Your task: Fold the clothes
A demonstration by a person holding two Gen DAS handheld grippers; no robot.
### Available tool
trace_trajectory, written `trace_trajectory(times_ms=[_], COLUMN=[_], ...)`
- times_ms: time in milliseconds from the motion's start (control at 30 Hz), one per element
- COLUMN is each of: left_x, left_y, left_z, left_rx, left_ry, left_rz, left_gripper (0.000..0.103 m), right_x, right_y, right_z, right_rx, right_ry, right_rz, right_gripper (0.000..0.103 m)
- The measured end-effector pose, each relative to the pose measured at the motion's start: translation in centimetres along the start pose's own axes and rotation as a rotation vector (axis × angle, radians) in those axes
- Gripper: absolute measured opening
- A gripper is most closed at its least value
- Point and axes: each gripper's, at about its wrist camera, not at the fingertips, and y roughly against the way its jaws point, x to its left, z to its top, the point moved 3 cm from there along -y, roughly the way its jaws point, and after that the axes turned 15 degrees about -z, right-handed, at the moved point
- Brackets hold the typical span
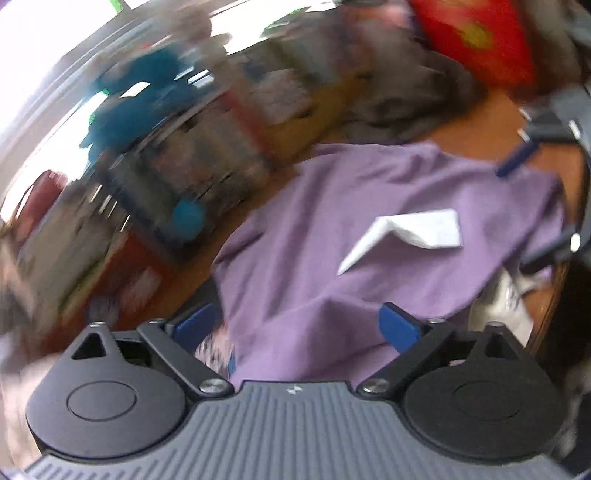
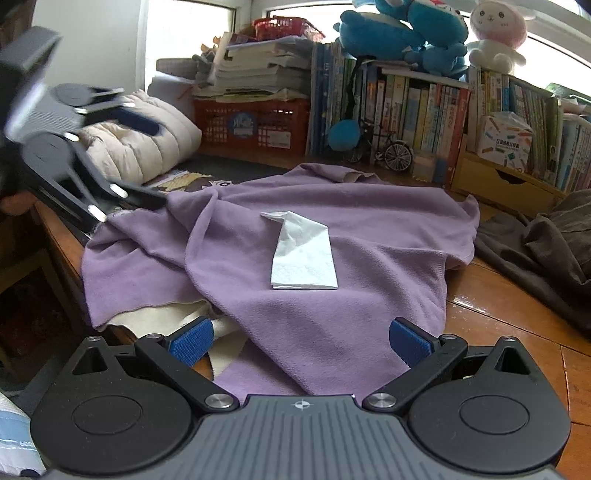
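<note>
The wooden table [image 2: 491,295] carries everything. Along its far edge stands a row of books [image 2: 417,99] with blue plush toys [image 2: 402,33] and a white-and-pink plush rabbit [image 2: 496,33] on top; a red crate [image 2: 255,123] stacked with papers sits toward the far left corner, with a cream quilted jacket [image 2: 147,140] beside it.

The purple garment [image 2: 332,236] lies rumpled across the middle of the table, its near hem draped over the near edge, with a cream lining showing at the near left. A dark grey garment [image 2: 546,243] is heaped at the right edge, just beside the purple one.

A folded white tissue [image 2: 303,258] rests on top of the purple garment, near its centre, right on the cloth you are to fold.

Your right gripper [image 2: 301,341] is spread wide over the near hem, nothing between its blue pads [image 2: 192,343]. Your left gripper [image 1: 295,325] is likewise spread wide above the purple garment at the left edge, gripping nothing; its view is motion-blurred.

A small model bicycle [image 2: 388,147] stands before the books.
</note>
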Motion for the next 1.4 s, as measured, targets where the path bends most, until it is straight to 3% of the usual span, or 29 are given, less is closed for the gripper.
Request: trace_trajectory(times_ms=[100, 167, 233, 300, 400, 600, 733, 767, 800, 867, 1000, 1100, 1233, 1333, 1400], left_x=[-1.2, -1.7, -1.6, -1.4, -1.5, -1.7, -1.1, -0.9, -0.8, -0.5, -0.6, -0.9, -0.4, 0.1, 0.4], left_y=[-1.9, -3.3, -4.7, -5.2, -4.6, -1.9, -0.4, 0.0, 0.3, 0.8, 0.4, -0.5, -0.3, 0.4, 0.8], left_z=[0.5, 0.6, 0.5, 0.4, 0.2, 0.0, -0.2, -0.4, -0.7, -1.4, -3.5, -4.8, -5.7, -6.2, -6.4], left_rx=[0.015, 0.075, 0.15, 0.182, 0.178, 0.124, 0.094, 0.089, 0.087, 0.086, 0.123, 0.17, 0.162, 0.164, 0.162], left_ry=[-0.201, -0.262, -0.261, -0.241, -0.225, -0.193, -0.15, -0.142, -0.133, -0.108, -0.028, 0.013, 0.065, 0.098, 0.124], left_rz=[-0.114, -0.193, -0.248, -0.274, -0.296, -0.31, -0.286, -0.274, -0.261, -0.239, -0.238, -0.239, -0.234, -0.222, -0.212], left_gripper=[0.089, 0.072, 0.04, 0.018, 0.012, 0.01, 0.011, 0.011, 0.011, 0.015, 0.019, 0.022, 0.022, 0.022, 0.022], right_x=[0.3, 0.7, 1.1, 1.2, 1.3, 3.0, 6.1, 6.8, 7.5, 7.7, 6.1, 3.3, -0.5, -3.8, -5.3], right_y=[0.3, 0.3, 0.4, 0.3, 0.0, -0.9, -2.3, -2.7, -3.1, -3.7, -3.8, -3.1, -2.1, -2.3, -2.1], right_z=[0.2, 0.4, 0.6, 0.7, 0.7, 2.5, 3.2, 3.2, 3.1, 3.0, 3.5, 3.9, 4.4, 3.7, 3.4], right_rx=[-0.004, -0.01, -0.013, -0.01, -0.003, -0.065, -0.101, -0.098, -0.096, -0.083, -0.075, -0.078, -0.083, -0.037, -0.007], right_ry=[-0.017, -0.018, -0.012, -0.014, -0.024, 0.048, 0.161, 0.194, 0.227, 0.228, 0.163, 0.103, 0.021, -0.008, -0.059], right_rz=[0.055, 0.088, 0.105, 0.123, 0.145, 0.182, 0.132, 0.114, 0.096, 0.088, 0.063, -0.015, -0.119, -0.197, -0.147], right_gripper=[0.103, 0.103, 0.103, 0.103, 0.103, 0.103, 0.099, 0.087, 0.061, 0.03, 0.013, 0.011, 0.009, 0.009, 0.014])
